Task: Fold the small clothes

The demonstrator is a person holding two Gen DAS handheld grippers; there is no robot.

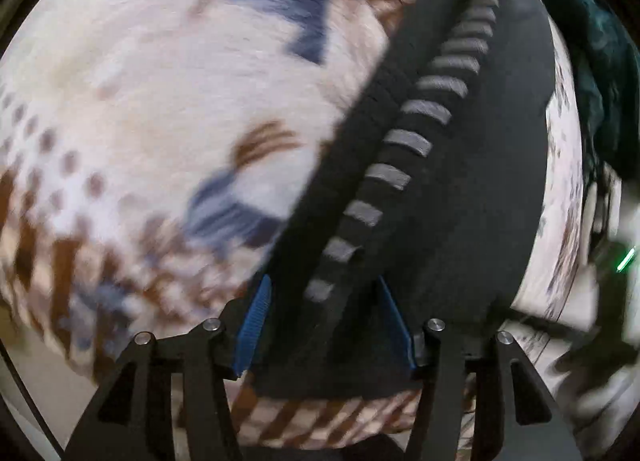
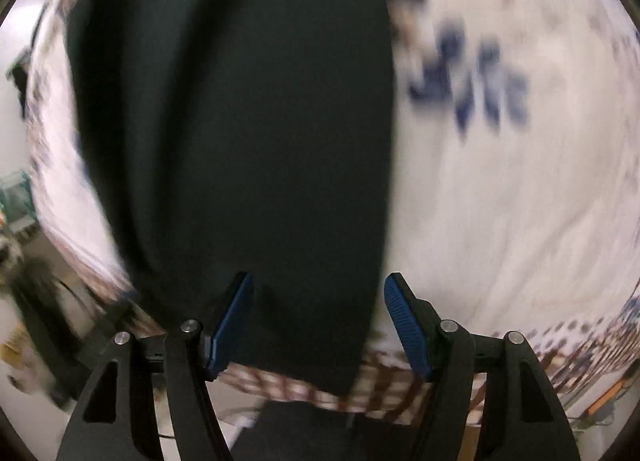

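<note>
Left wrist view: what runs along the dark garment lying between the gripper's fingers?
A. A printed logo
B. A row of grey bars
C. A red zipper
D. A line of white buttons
B: a row of short grey bars runs diagonally up the dark garment, from between the left gripper's blue pads toward the top of the frame.

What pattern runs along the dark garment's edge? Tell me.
Short grey bars in a row along the black garment, ladder-like; clearest in the left wrist view.

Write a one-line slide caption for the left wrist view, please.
Open left tool straddling a black garment with a grey-striped band, on a patterned blanket.
</note>
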